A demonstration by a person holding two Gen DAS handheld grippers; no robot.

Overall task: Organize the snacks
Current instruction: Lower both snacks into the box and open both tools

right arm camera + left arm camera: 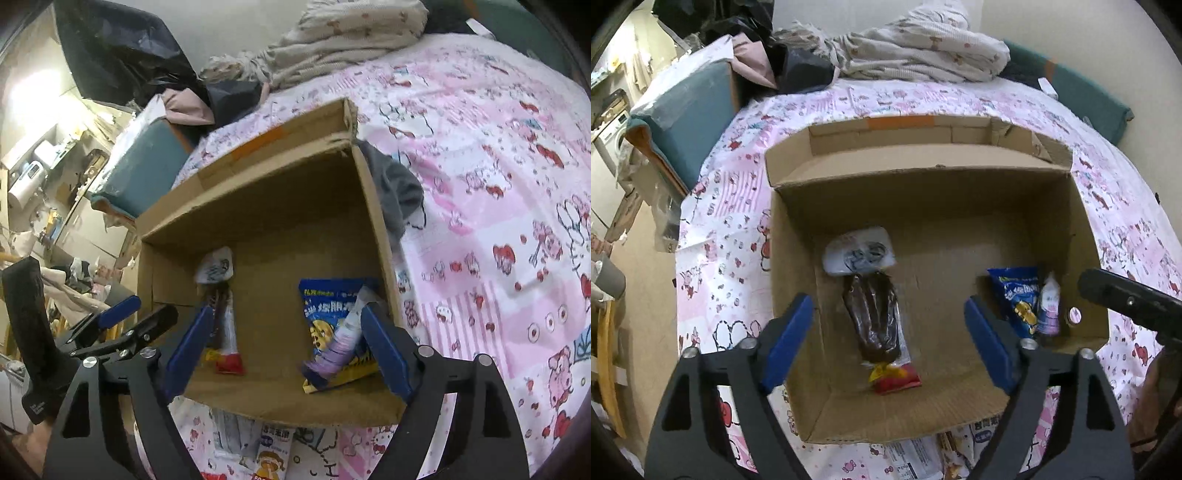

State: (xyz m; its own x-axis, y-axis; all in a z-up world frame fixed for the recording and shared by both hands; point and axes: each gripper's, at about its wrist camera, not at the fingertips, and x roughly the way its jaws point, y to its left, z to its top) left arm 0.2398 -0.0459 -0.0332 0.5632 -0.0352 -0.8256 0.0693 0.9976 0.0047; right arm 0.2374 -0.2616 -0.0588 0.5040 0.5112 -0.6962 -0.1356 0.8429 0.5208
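An open cardboard box point(798, 229) point(376, 221) sits on a pink patterned bedspread. Inside on the left lie a white packet point(860, 254) point(216, 266) and a long dark snack bar with a red end point(877, 325) point(227, 332). On the right lean a blue snack bag point(1019, 299) point(325, 306) and a pale purple packet point(1049, 306) point(343, 343). My left gripper point(888, 339) is open and empty above the dark bar. My right gripper point(282, 343) is open and empty over the box's near edge, its right finger beside the purple packet.
More snack packets lie on the bedspread before the box's near wall point(923, 458) point(269, 450). Bundled bedding point(923, 48) and dark clothes point(798, 62) pile at the far end. A teal chair point(683, 122) stands left. A grey cloth point(399, 188) lies right of the box.
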